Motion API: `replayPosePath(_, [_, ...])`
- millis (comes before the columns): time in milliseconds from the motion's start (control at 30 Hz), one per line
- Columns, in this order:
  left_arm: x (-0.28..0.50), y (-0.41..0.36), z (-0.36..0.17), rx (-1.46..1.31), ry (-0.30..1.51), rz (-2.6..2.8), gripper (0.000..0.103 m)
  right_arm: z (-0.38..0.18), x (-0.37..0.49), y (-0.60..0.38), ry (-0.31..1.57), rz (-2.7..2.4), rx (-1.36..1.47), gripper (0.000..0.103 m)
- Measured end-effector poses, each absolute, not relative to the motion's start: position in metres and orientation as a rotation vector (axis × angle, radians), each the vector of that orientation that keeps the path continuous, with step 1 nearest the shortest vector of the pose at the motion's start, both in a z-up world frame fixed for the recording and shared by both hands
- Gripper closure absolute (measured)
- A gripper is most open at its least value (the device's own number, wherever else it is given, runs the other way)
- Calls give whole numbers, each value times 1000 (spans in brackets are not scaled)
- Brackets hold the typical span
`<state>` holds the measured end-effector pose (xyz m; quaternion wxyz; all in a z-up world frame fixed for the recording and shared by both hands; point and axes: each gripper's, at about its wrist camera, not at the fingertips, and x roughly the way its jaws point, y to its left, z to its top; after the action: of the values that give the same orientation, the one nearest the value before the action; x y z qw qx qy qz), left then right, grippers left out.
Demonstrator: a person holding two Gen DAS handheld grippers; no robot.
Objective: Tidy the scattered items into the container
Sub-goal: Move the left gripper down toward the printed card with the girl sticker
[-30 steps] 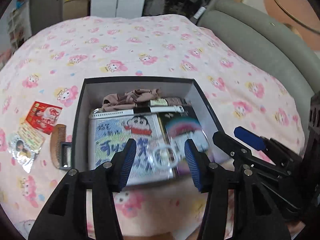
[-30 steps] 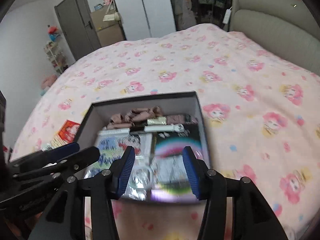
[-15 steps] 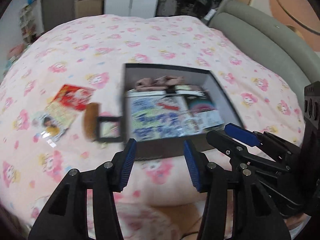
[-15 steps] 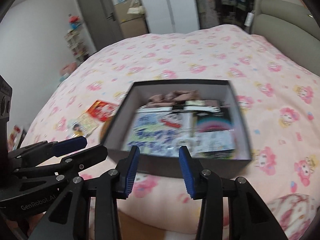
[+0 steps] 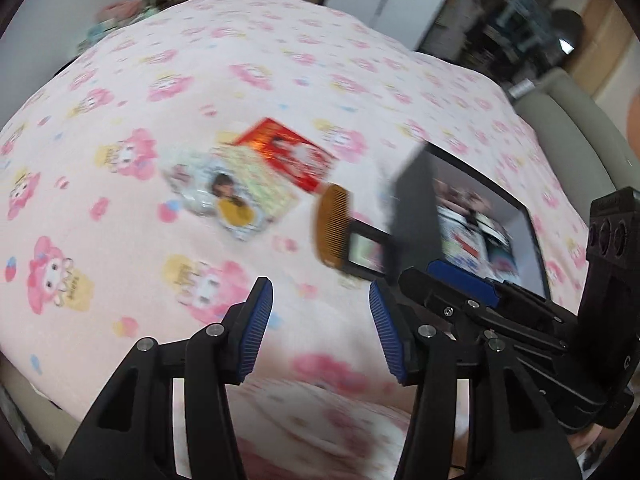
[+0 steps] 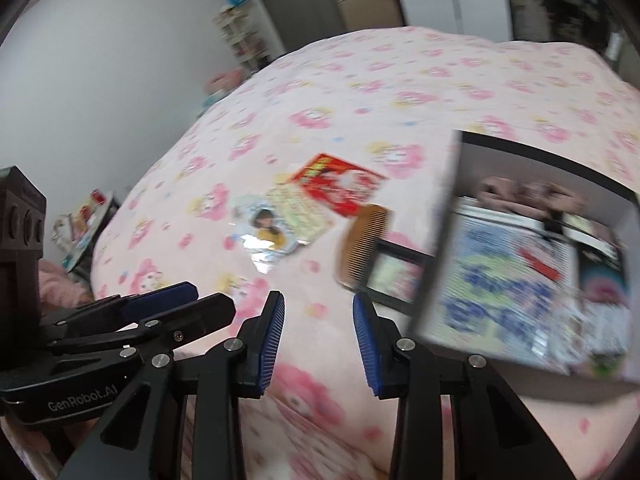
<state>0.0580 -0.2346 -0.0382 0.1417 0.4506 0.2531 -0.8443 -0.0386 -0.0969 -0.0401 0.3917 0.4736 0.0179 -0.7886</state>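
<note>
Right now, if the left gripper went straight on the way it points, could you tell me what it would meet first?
Probably the pink bedspread: the open left gripper frames bare fabric. The wooden comb lies beyond, slightly right, but motion blur leaves depth unclear.

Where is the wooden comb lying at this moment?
The wooden comb lies on the bedspread left of the black box, touching a small black-framed item; the red packet is just beyond it.

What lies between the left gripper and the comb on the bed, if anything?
Nothing visible does. The left gripper is open above bare bedspread, and only that fabric lies between it and the comb. The comb rests beside a small black frame, next to the box.
</note>
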Motion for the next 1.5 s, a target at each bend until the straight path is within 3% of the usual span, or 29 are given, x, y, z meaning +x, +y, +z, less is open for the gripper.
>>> replayPosePath(333, [30,-369,-136,1403,1111,-2201,52,-128,-96,-216,136,-1801,1493,69])
replayPosePath(567, [4,-407,-154,1307,1109,-2220,54,-180,-112,-224,37,-1729,1657,69])
replayPosePath(733, [-10,-411,-171,1354,1126,-2204,77,-187,-123,-224,-87,-1729,1654,63])
replayPosePath(933, [8,-390,-173,1409,1146,-2251,92,-188,-122,-232,-116,-1684,1612,63])
replayPosePath(1267, [55,-379,-161,1386,1248,-2260,91,-166,-85,-218,-50,-1643,1565,63])
replayPosePath(1333, [56,-390,-160,1358,1230,-2234,78,-162,-87,-215,-46,-1688,1561,63])
replayPosePath(1500, [34,-412,-155,1282,1190,-2261,71,-173,-113,-218,-54,-1773,1621,63])
